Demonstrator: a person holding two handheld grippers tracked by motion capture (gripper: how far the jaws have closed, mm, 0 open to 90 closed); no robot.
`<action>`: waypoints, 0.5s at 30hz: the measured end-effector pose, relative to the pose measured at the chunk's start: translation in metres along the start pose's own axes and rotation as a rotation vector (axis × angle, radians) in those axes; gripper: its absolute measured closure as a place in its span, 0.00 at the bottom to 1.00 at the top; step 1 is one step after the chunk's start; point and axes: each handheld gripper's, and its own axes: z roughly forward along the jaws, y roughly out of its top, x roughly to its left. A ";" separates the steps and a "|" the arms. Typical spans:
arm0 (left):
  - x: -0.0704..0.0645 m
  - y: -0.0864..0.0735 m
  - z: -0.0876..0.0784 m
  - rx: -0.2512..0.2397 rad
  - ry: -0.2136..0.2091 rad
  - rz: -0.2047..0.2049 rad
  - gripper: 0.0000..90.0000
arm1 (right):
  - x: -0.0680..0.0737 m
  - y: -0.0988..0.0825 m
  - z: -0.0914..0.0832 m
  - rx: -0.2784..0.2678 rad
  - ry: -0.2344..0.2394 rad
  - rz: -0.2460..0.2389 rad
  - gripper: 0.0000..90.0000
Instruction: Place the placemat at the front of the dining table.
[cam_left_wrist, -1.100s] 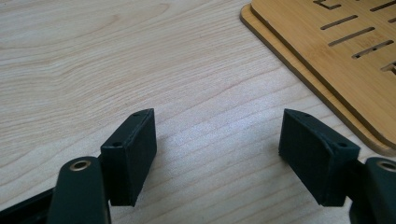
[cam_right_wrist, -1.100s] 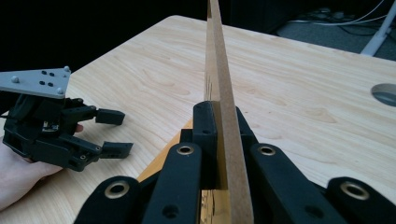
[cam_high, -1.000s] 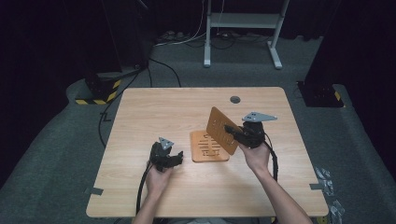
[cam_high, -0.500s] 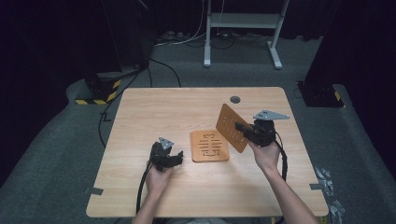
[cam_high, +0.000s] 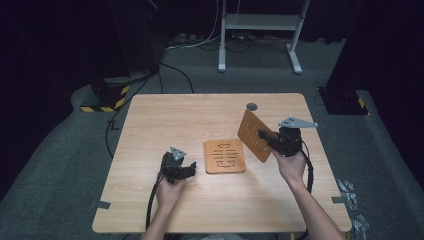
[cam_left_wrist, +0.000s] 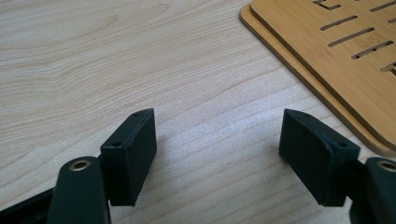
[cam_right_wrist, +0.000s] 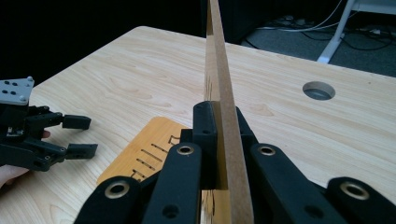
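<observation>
Right gripper (cam_high: 267, 140), right of centre in the high view, jaws clamped on the edge of a slotted wooden board (cam_high: 254, 135) held tilted above the desk (cam_high: 165, 120). A second slotted board (cam_high: 224, 156) lies flat at centre. Left gripper (cam_high: 189, 170), lower left of it, jaws apart and empty.

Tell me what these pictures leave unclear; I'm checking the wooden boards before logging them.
- Lifted board: in the right gripper view it stands edge-on, so its slots are hidden.
- Flat board: the left gripper view's edge cuts it off; whether it is one board or two stacked is unclear.
- Slot pattern: too small in the high view.
</observation>
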 end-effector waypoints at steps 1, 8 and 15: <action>0.000 0.000 0.000 0.000 0.000 0.000 0.31 | -0.001 0.000 -0.001 -0.003 -0.002 0.002 0.96; 0.000 0.000 0.000 0.000 0.000 0.000 0.31 | -0.007 -0.002 -0.007 -0.003 -0.023 0.003 0.96; 0.000 0.000 0.000 0.000 0.000 0.000 0.31 | -0.013 -0.002 -0.013 -0.009 -0.044 0.012 0.96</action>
